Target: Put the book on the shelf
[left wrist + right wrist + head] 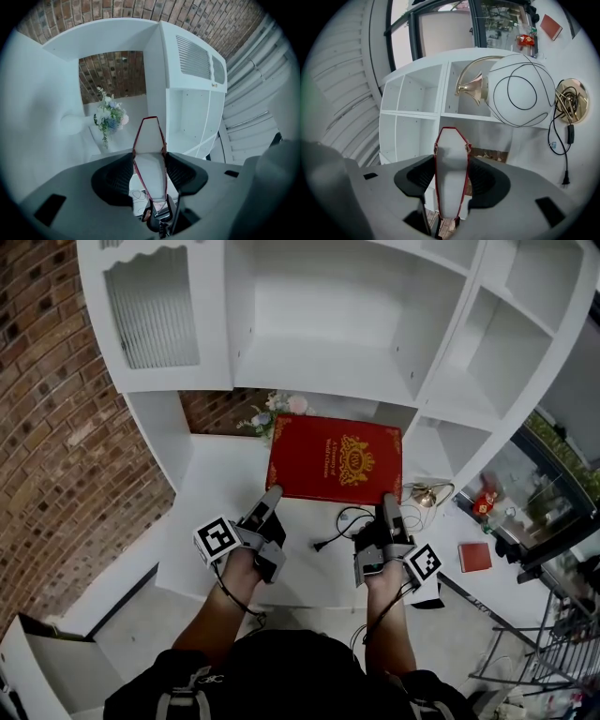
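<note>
Both sets of jaws are fairly wide apart but not empty. The left gripper (150, 164) has its dark ribbed pads pressed on the two covers of a red hardcover book with a gold crest (337, 457), and the pale page edge runs straight up the gap between them. It's the same on the right gripper (452, 176), where the pads squeeze the covers from either side with the red-trimmed page block in the middle. So it's a two-handed clamp, one gripper at each near corner. The book sits cover up, right in front of the tall white wooden shelf unit (328, 362), just below its wide middle compartment. I can't tell if the far edge rests on anything. A small bunch of pale flowers (272, 413) is tucked in the recess under the shelf unit, against the brick. A white globe lamp with a brass neck (518, 89) and its black cord (342, 521) lie by the shelf unit's right-hand cubbies.
</note>
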